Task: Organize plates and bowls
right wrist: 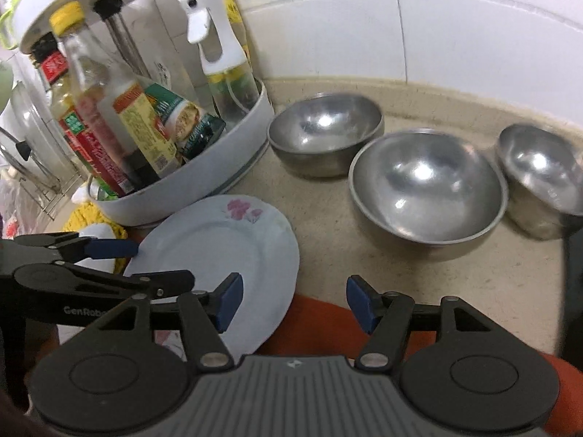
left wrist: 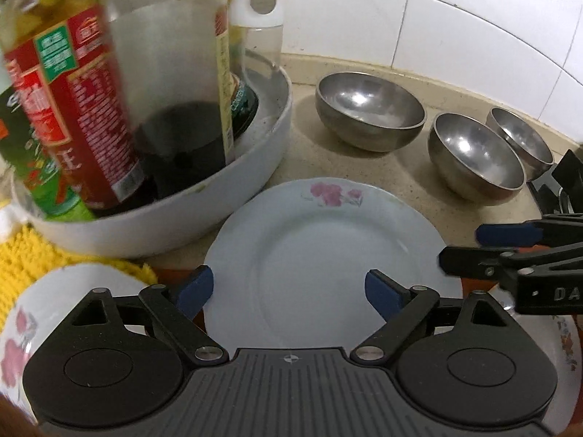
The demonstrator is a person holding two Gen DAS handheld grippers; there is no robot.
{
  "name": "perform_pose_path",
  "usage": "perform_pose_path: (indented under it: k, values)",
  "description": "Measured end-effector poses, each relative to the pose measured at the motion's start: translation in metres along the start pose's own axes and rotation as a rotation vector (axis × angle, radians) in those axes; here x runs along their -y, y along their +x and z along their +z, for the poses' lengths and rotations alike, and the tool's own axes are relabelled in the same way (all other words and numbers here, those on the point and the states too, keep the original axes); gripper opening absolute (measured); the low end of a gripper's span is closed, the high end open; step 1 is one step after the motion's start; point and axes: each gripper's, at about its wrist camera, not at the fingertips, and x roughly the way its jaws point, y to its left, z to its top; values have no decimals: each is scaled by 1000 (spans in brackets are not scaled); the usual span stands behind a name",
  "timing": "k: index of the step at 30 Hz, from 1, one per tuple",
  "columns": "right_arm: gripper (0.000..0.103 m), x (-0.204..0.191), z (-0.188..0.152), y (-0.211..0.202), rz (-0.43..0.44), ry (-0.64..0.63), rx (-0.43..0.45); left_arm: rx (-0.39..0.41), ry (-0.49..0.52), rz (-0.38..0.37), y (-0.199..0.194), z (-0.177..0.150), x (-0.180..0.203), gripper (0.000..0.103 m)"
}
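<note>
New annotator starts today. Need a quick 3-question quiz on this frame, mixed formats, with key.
1. True or false: the left tongs are shut on the white plate.
2. Multiple choice: how many steel bowls stand on the counter? A) two B) three C) four
3. Fill in: the bottles stand in a round white ____ beside the plate.

Key
1. False. Both the left tongs and the right tongs are open and hold nothing.
2. B: the steel bowls are a left one, a middle one and a right one.
3. Tray: the tray holds a spray bottle among others.
</note>
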Motion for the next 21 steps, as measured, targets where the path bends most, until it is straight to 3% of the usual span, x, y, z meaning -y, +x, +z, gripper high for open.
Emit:
perform_pose_path:
  k: [4,10,16,21]
  values:
    - [60,2,-2,15,-3,21,-44,-4,54,-3,7,3,2,98]
    - [60,-1,-5,18,21,27,-4,-42,134,24,22,5,4,103]
    - [61,2,-9,15,53,34,21,-84,4,-37,35,12,-13,103]
    - [61,1,-9,14,77,6,15,-66,-16,-27,34,8,-12,103]
